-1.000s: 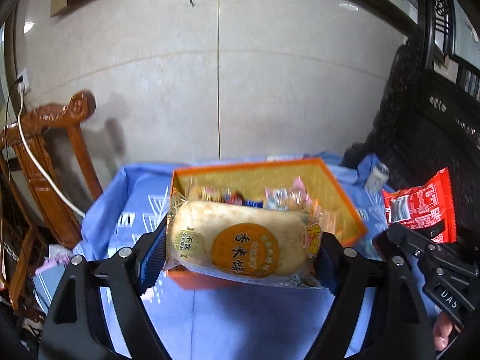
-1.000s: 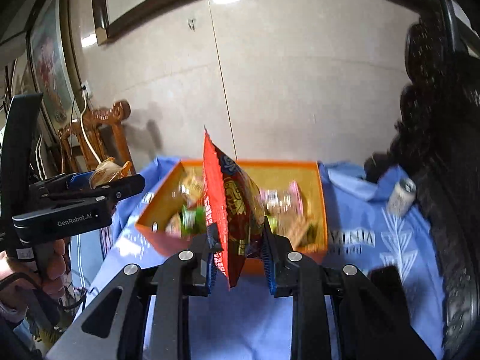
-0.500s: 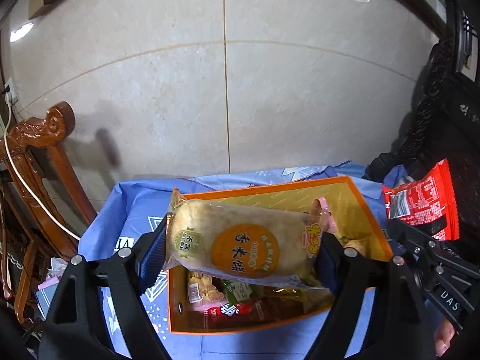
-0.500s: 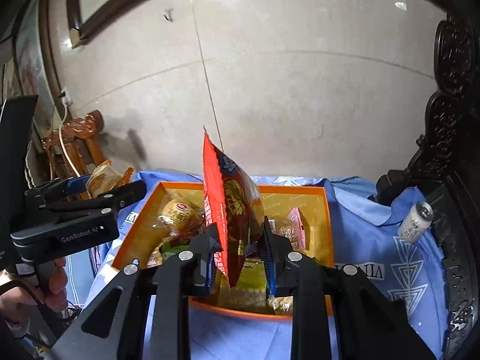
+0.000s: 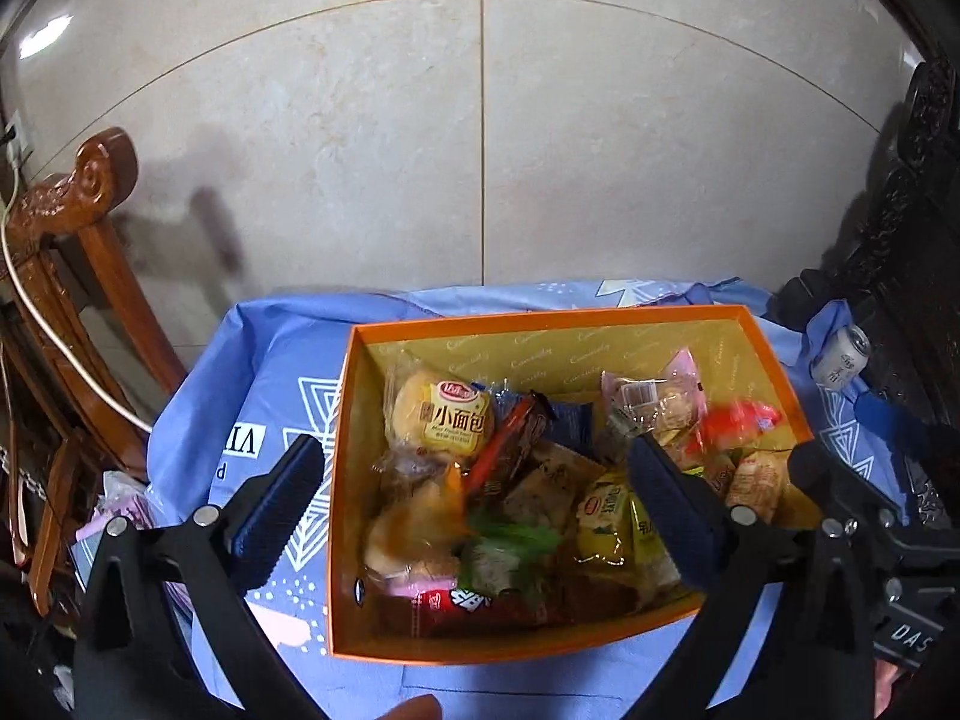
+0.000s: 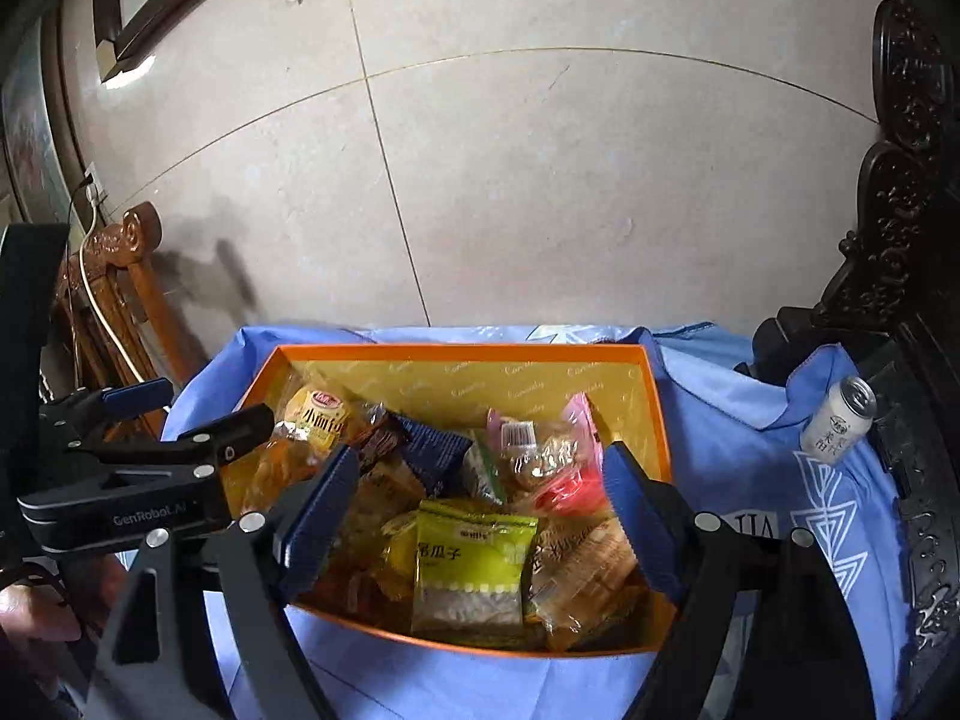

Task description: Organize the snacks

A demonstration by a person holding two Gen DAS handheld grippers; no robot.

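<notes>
Orange cardboard walls frame the snack box sitting on the blue cloth that covers my table, and both of my tools hang over it, angled down into it. My left hand-held gripper is spreading its jaws wide; nothing is pinched between the blue pads, and the blurred pale bread packet below them lies loose among the other snacks near the front left of the box. My right hand-held gripper is also opening, its pads apart and clear of any wrapper. From the right wrist view a blurred red packet lies in the box toward the right wall, just under the pink-edged clear bag. A yellow-green seed packet lies flat at the near edge, between the right tool's fingers as the camera sees it but not touched by them. At the back left corner sits a round bun in a yellow wrapper with a red logo, with a dark chocolate-coloured bar leaning beside it.

Off to the right, outside the box, a small white can rests tilted on the cloth against the dark carved furniture. A carved wooden chair stands at the left, by the tiled wall.
</notes>
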